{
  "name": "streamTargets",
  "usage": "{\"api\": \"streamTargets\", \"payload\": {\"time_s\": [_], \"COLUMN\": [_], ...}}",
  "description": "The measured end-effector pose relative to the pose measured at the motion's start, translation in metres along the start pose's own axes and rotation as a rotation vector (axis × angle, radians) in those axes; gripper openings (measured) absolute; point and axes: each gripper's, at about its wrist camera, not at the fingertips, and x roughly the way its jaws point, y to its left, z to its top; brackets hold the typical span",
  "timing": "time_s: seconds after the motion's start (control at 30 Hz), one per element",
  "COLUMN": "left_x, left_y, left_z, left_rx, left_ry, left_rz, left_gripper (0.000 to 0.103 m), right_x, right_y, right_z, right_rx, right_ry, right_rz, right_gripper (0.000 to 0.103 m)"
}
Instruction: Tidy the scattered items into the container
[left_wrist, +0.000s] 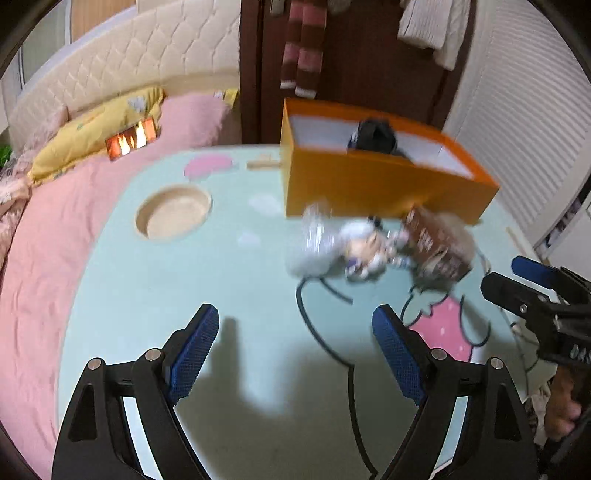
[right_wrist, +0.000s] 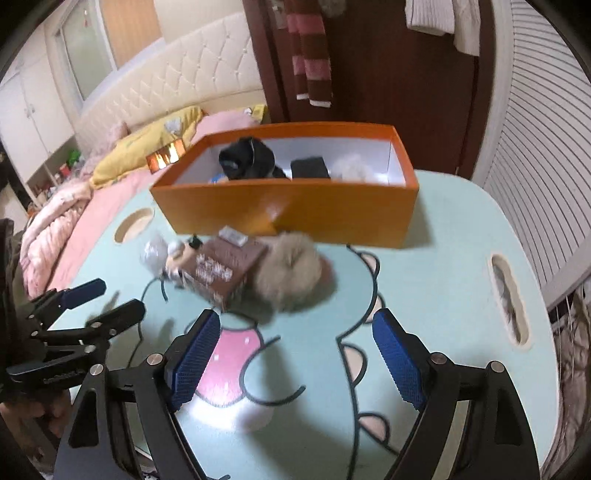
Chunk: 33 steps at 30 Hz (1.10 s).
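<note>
An orange box (right_wrist: 288, 214) stands open at the far side of the mint-green table (right_wrist: 443, 258). Inside lie a black cloth (right_wrist: 247, 158), a small black box (right_wrist: 310, 168) and something white and fluffy (right_wrist: 351, 168). In front of it sit a brown carton (right_wrist: 225, 269), a beige fur ball (right_wrist: 291, 277), a small figurine (right_wrist: 177, 254) and a clear plastic bag (right_wrist: 153, 253). My right gripper (right_wrist: 295, 321) hangs open just short of the carton and fur ball, nothing between its fingers. My left gripper (left_wrist: 295, 314) is open over bare table, short of the bag (left_wrist: 314, 236) and figurine (left_wrist: 364, 247).
A round cup recess (left_wrist: 173, 218) is sunk in the table's left part and a slot (right_wrist: 508, 299) near its right edge. A pink bed (left_wrist: 44, 258) with a yellow pillow (left_wrist: 92, 136) lies to the left. A dark wardrobe and slatted doors stand behind.
</note>
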Motion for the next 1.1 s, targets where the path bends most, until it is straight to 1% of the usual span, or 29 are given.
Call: {"api": "streamTargets", "payload": {"time_s": [0.03,0.1,0.13,0.17,0.2,0.23,0.27,0.53,1.1], "left_x": [0.003,0.006,0.007,0.009,0.010,0.011,0.012,0.012,0.012], "left_y": [-0.001,-0.005,-0.008,-0.009,-0.008,-0.007,-0.006,-0.005,-0.004], "left_z": [-0.002,-0.004,-0.006,-0.008,-0.010,-0.011,-0.012,-0.012,-0.012], "left_rx": [-0.008,0.016,0.035,0.045,0.041,0.031,0.024,0.029,0.031], "left_ry": [0.010,0.000,-0.007,-0.016,-0.022,-0.024,-0.024,-0.032,-0.032], "left_rz": [0.013,0.066,0.089,0.099,0.095,0.093,0.097,0.090,0.087], "left_gripper": [0.086,0.086,0.089,0.096,0.098,0.102,0.103,0.103,0.103], "right_x": [0.002,0.008,0.012,0.016,0.019,0.021,0.022,0.024,0.022], "right_y": [0.001,-0.001,-0.002,-0.003,-0.001,0.000,-0.001,-0.002,-0.002], "right_z": [-0.003,-0.008,-0.010,-0.013,-0.015,-0.017,-0.019,-0.020,-0.023], "right_rx": [0.004,0.021,0.032,0.035,0.018,0.002,0.009,0.011,0.012], "right_ry": [0.003,0.020,0.040,0.055,0.056,0.053,0.052,0.026,0.024], "right_rz": [-0.016,-0.033,-0.037,-0.054,-0.103,-0.148,-0.150,-0.157,-0.156], "right_gripper": [0.085,0.085,0.085,0.086,0.087,0.095,0.103,0.103,0.103]}}
